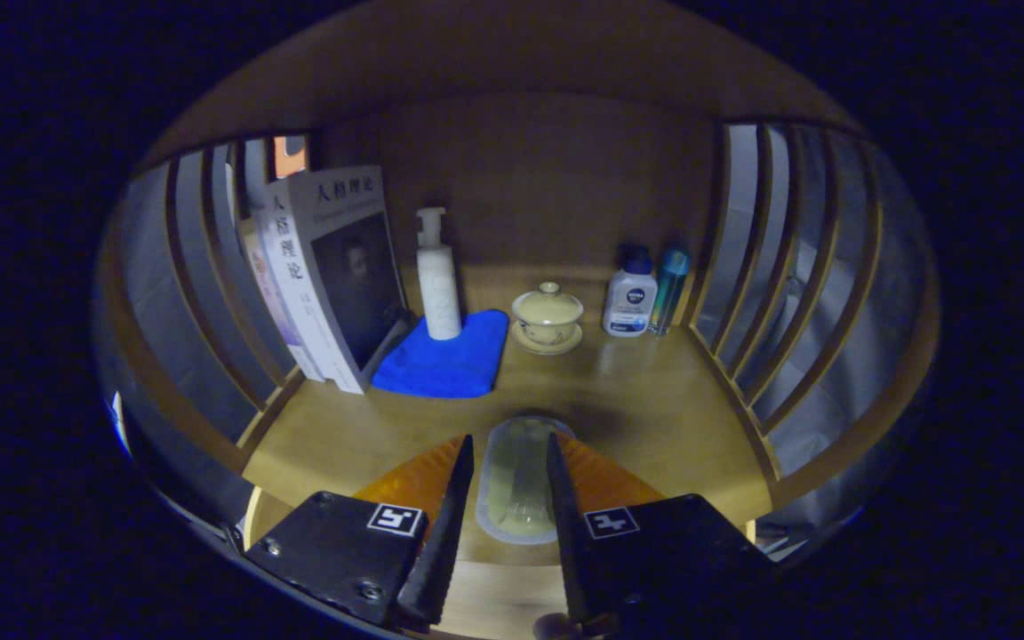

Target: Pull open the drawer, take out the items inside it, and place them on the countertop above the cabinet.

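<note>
So the tool (505,498) is sitting low over the front of the table (654,400) — the wooden top of the cabinet, boxed in by slatted sides and a back panel — and there's a pale, translucent packet-like item (512,480) right between its fingers, lying flat with its long axis running straight away from the tool, same line as the fingers. Both fingers sit tight along its two long edges, so I'd call it gripped, though I can't swear how hard they press. Something orange (605,480) spreads out under the fingers on either side; can't tell what it is. Looks to me like one of the drawer items being put down, and the whole thing hinges on the bare patch of wood directly ahead — everything else is further back: a blue cloth (450,360) with a white pump bottle (437,280) standing on its far end, leaning books (334,276) beside that, a lidded tea bowl on a saucer (548,318), and two small bottles (632,298) by the slats. The tool is level and pointing straight in, so letting go here should clear all of it.
</note>
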Tool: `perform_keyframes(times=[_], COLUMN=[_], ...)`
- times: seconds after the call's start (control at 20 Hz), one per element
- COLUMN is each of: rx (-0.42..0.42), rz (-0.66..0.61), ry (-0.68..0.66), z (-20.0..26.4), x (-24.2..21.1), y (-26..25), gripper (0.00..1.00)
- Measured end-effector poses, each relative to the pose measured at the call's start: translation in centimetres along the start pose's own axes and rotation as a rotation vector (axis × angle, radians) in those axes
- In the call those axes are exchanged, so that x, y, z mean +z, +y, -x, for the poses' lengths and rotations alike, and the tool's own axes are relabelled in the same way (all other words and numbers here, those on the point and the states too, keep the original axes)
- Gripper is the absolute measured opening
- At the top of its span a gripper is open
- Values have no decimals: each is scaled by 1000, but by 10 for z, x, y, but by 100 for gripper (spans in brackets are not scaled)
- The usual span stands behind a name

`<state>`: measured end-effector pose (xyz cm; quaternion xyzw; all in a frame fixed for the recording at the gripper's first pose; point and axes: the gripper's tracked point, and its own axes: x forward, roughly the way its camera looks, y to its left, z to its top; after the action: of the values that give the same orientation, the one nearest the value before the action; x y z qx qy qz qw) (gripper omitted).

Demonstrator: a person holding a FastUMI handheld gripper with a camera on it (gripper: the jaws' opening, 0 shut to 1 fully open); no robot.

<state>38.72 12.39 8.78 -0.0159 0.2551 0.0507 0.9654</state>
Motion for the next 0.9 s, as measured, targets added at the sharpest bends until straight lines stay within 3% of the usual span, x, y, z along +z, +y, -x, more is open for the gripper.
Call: perform_keyframes(times=[0.15,0.25,0.4,0.9], rx=[20,28,42,53], rz=[30,51,53,31], ry=[-65,-120,-198,-472], z=[28,48,81,186], x=[-6,-12,-25,-105], y=[6,9,15,15], gripper=[53,59,100,100])
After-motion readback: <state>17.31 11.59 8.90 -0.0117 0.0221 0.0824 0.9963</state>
